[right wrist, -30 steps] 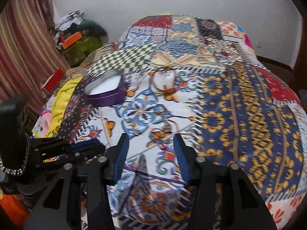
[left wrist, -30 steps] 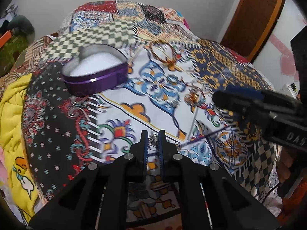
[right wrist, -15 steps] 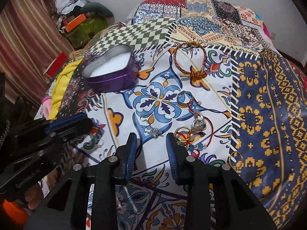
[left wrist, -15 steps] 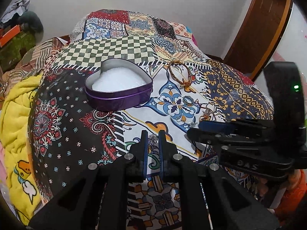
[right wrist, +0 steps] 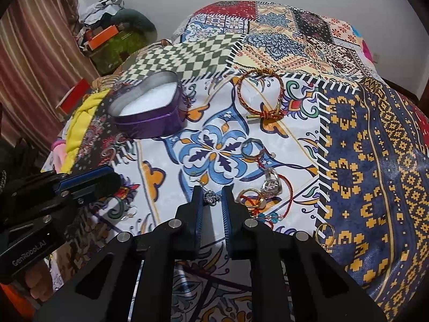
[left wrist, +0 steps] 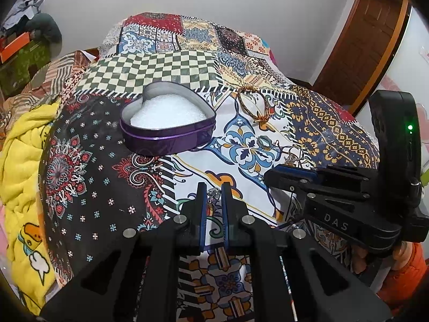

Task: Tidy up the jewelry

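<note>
A purple heart-shaped tin [left wrist: 167, 123] with white foam inside sits open on the patterned bedspread; it also shows in the right wrist view [right wrist: 148, 108]. My left gripper [left wrist: 213, 193] is shut on a small silver piece of jewelry [left wrist: 213, 194], held above the bedspread in front of the tin. My right gripper [right wrist: 211, 197] has closed around a small silver ring [right wrist: 210, 197] lying on the cloth. A red-and-gold braided bracelet [right wrist: 261, 95] lies behind. Several rings and a red cord [right wrist: 268, 187] lie right of my right gripper.
A yellow blanket [left wrist: 24, 161] lies at the bed's left edge. A gold ring [right wrist: 325, 232] lies near the blue patch. Boxes and clutter [right wrist: 107, 40] stand by the curtain at the left. A wooden door [left wrist: 370, 35] is at the right.
My right gripper came down over the jewelry and its jaws narrowed around the silver ring. My left gripper stayed shut on its piece and drew back, facing the tin more squarely.
</note>
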`<state>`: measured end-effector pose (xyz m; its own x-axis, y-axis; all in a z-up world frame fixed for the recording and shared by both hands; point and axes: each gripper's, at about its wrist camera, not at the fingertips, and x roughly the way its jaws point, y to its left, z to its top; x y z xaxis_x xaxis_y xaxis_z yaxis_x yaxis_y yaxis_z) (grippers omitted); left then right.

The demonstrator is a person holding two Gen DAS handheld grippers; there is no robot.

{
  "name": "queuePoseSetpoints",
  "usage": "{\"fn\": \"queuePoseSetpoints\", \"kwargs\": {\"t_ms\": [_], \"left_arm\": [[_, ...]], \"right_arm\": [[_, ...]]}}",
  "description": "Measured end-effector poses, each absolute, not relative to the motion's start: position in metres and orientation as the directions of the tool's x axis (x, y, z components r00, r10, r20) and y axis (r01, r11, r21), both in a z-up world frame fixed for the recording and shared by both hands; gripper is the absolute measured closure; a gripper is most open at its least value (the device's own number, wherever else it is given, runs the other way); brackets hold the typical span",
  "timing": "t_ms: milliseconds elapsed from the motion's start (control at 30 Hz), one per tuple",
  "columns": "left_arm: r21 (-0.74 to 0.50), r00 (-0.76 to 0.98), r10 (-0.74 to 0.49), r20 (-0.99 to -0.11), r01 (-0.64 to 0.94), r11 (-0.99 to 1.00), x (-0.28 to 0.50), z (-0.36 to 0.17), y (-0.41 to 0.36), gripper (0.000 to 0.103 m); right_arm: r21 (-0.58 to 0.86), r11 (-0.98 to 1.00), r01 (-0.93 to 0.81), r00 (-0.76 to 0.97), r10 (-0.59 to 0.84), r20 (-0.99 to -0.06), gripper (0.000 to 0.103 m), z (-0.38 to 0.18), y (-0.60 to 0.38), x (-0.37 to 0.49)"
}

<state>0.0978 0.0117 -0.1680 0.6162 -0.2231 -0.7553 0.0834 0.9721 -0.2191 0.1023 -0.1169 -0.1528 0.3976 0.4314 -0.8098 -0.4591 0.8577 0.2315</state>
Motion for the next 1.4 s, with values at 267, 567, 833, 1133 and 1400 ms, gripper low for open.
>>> {"fn": "queuePoseSetpoints", "kwargs": {"t_ms": [267, 567, 833, 1133, 1400], "left_arm": [[-0.211, 0.667, -0.207, -0.716, 0.075, 0.975, 0.090, -0.143, 0.016, 0.094], [-0.190, 0.750, -0.173, -0.639, 0.064, 0.980, 0.083, -0.103, 0.021, 0.094], [-0.161, 0.816, -0.129, -0.564, 0.045, 0.986, 0.084, -0.072, 0.034, 0.094], [-0.164, 0.845, -0.094, -0.527, 0.008, 0.986, 0.098, -0.062, 0.055, 0.094], [-0.173, 0.835, -0.089, -0.543, -0.008, 0.985, 0.125, -0.073, 0.068, 0.094]], "right_arm": [[0.234, 0.846, -0.479, 0.458, 0.468, -0.756, 0.091, -0.116, -0.117, 0.094], [0.227, 0.829, -0.511, 0.532, 0.512, -0.674, 0.091, -0.071, -0.112, 0.082], [0.219, 0.818, -0.532, 0.580, 0.540, -0.610, 0.091, -0.042, -0.105, 0.088], [0.214, 0.795, -0.567, 0.596, 0.576, -0.560, 0.091, -0.022, -0.090, 0.099], [0.239, 0.775, -0.585, 0.555, 0.597, -0.580, 0.091, -0.035, -0.069, 0.125]]}}
